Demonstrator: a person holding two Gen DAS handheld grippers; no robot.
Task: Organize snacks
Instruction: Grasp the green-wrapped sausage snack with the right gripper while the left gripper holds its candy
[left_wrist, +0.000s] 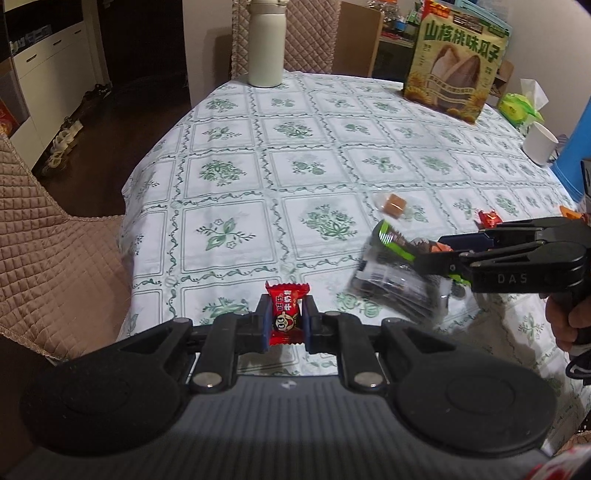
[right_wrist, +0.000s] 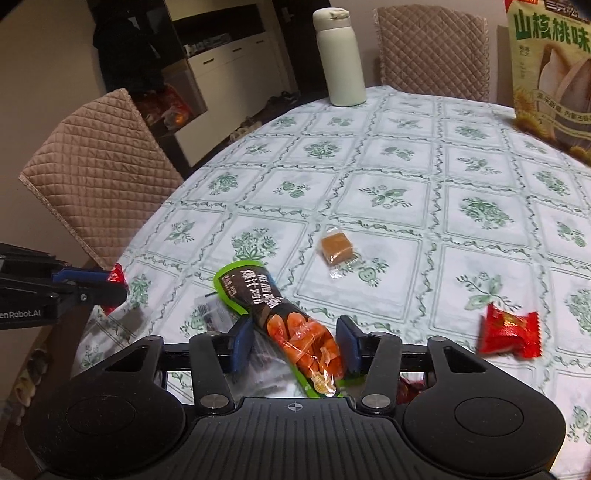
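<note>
— What has the left tool got?
— A red candy, pinched upright between its closed-in fingers, above the near edge of the worktop.
— And the right tool?
— Its fingers are partly apart around a green-edged sausage packet, which lies slanted between them and looks gripped, lifted off the cloth. A caramel cube and another red candy lie beyond it.

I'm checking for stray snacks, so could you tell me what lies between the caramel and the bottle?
Nothing: in the right wrist view, only bare tablecloth runs from the caramel to the bottle.
</note>
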